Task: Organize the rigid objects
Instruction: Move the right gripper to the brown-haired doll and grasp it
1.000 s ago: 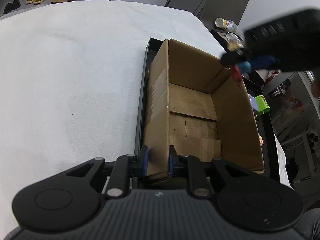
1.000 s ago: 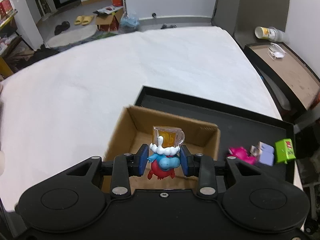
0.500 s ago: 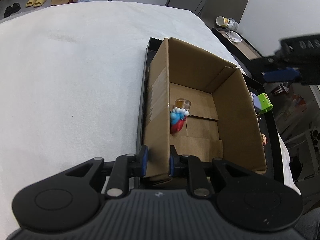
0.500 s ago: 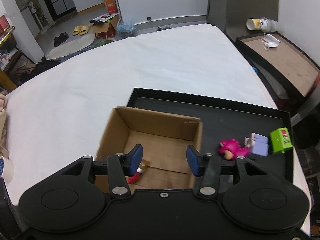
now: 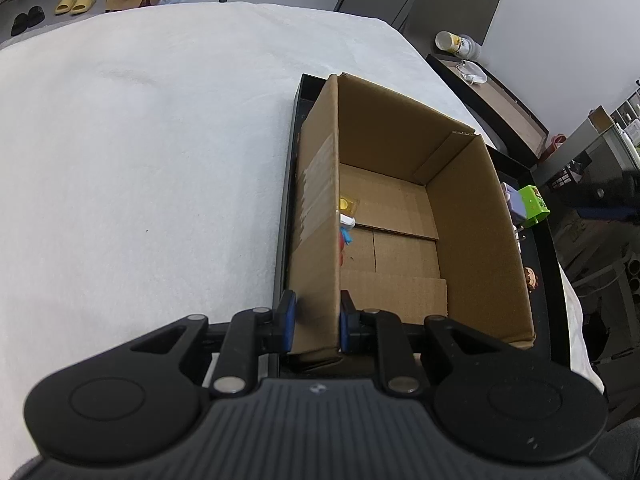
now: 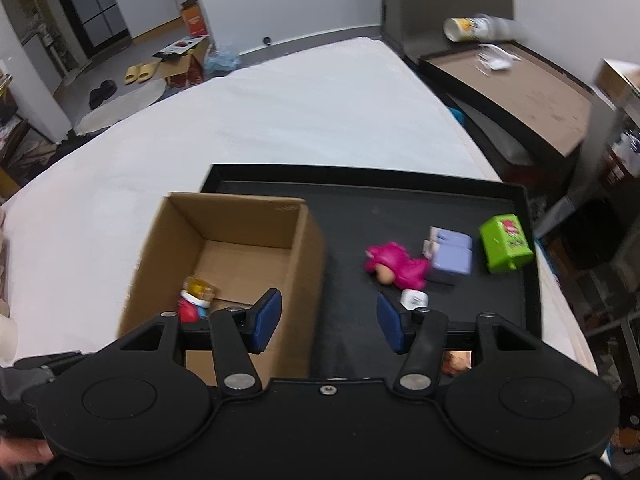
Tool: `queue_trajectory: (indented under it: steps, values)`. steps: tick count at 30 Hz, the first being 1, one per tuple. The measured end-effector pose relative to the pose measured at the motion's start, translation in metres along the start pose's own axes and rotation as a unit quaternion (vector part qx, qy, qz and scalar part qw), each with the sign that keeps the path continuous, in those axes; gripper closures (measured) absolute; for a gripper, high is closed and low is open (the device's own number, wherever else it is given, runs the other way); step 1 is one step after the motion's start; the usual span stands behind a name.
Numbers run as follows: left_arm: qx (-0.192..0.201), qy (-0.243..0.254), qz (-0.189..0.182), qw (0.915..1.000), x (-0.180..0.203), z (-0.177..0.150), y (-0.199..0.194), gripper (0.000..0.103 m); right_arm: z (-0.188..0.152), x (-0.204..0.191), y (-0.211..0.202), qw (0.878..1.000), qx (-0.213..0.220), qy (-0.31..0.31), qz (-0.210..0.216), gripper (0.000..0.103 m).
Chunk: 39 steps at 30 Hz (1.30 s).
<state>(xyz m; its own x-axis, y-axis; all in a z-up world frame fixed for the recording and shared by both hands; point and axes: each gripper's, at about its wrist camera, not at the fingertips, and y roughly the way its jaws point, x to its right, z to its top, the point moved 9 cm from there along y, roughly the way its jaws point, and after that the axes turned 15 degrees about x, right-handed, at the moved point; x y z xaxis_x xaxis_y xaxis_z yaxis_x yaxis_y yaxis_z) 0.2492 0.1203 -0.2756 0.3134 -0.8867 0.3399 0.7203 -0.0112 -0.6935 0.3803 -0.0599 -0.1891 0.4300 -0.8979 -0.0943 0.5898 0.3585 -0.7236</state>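
A cardboard box stands open at the left end of a black tray. My left gripper is shut on the box's near-left wall. A blue, red and white figure with a yellow mug lies inside the box by that wall. My right gripper is open and empty above the box's right wall. On the tray lie a pink toy, a lilac block, a green block and a small white piece.
The tray sits on a white cloth-covered table. A brown-topped side table with a paper cup stands at the right. A small brown figure lies on the tray beside the box.
My right gripper opened and dropped the figure with the mug into the box, then swung right toward the tray's loose toys. My left gripper kept its hold on the box wall.
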Motion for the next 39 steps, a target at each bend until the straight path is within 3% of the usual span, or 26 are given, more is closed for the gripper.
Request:
queue_trajectory:
  steps: [17,32,39]
  values:
    - [-0.008,0.010,0.025,0.9996,0.005,-0.001,0.005,0.084,-0.042,0.102,0.005,0.995,-0.007,0.095,-0.040,0.050]
    - [-0.024,0.025,0.059,0.9976,0.012,-0.005,0.012,0.084,-0.081,0.125,0.042,0.993,-0.018,0.104,-0.055,0.027]
    - [-0.031,0.016,0.072,0.9968,0.013,-0.004,0.016,0.084,-0.096,0.127,0.057,0.994,-0.020,0.081,-0.066,0.027]
